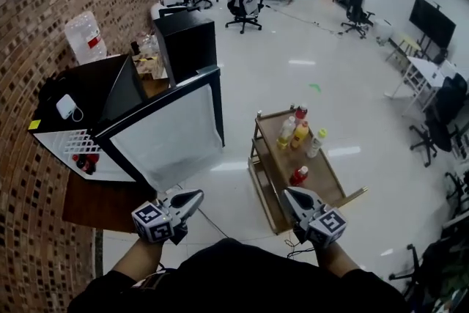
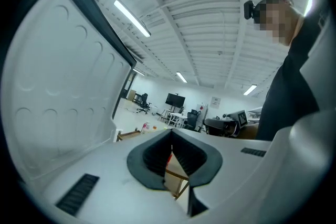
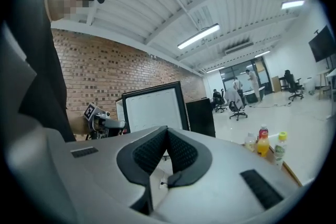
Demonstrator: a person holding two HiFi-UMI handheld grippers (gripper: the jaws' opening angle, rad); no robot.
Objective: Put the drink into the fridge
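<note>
So far left there's the brick wall (image 1: 29,216) with the mini fridge (image 1: 73,95) on a wooden table against it. Its door (image 1: 176,132) is swung wide open toward the room, and something red (image 1: 86,161) already sits on the lower shelf inside. Just near of that door is the left gripper (image 1: 192,196), jaws pressed together with nothing in them. Right of it is the little wooden cart (image 1: 330,187) where the drinks are: a yellow bottle (image 1: 286,134) and an orange bottle (image 1: 300,134) touching each other, a red-capped bottle (image 1: 300,112) behind them, a clear bottle with a green cap (image 1: 316,144) just beside, and a red bottle (image 1: 299,175) on its own at the near side. The right gripper (image 1: 289,192) hangs at the near left edge of the cart, jaws also together and empty. So no drink is picked up yet, I'd say. What worries me: the far bottles are packed tight, so going for one with jaws this closed could knock its neighbours over. That open door also sticks out between cart and shelves, so a carried bottle could clip its edge, and the red stuff inside may crowd the landing spot
</note>
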